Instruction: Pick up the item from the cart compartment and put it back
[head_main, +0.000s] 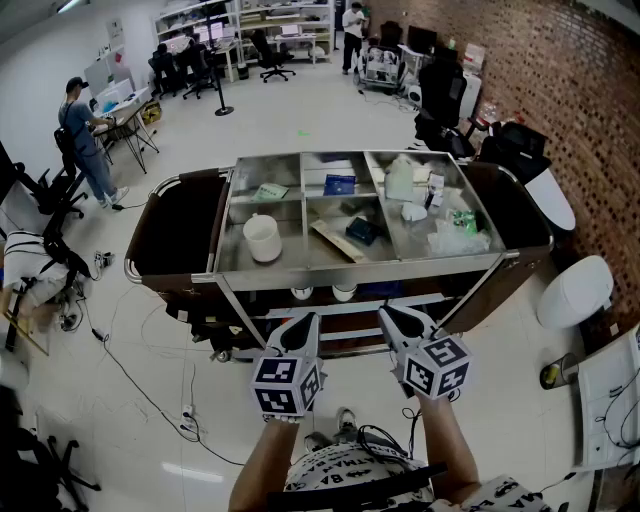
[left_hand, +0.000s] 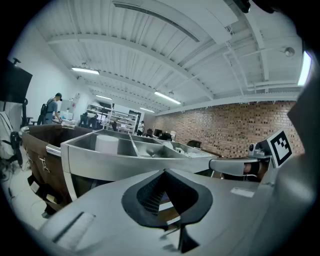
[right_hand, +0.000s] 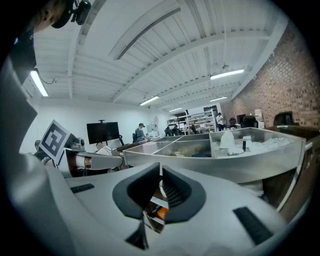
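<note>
A steel cart top (head_main: 355, 268) is split into several compartments. In them lie a white cup (head_main: 262, 238), a blue box (head_main: 339, 184), a dark blue packet (head_main: 361, 231), a white bottle (head_main: 399, 180) and crumpled plastic bags (head_main: 455, 236). My left gripper (head_main: 305, 322) and right gripper (head_main: 392, 315) hang side by side just below and in front of the cart's front edge. Both are shut with nothing between the jaws. The left gripper view (left_hand: 164, 172) and the right gripper view (right_hand: 160, 167) look up at the cart's steel rim (left_hand: 125, 160) (right_hand: 235, 165) from below.
Brown side flaps (head_main: 180, 225) hang at both ends of the cart. White seats (head_main: 575, 290) and a brick wall stand at the right. Cables (head_main: 150, 395) run over the floor at the left. A person (head_main: 85, 135) works at a desk far left, among office chairs.
</note>
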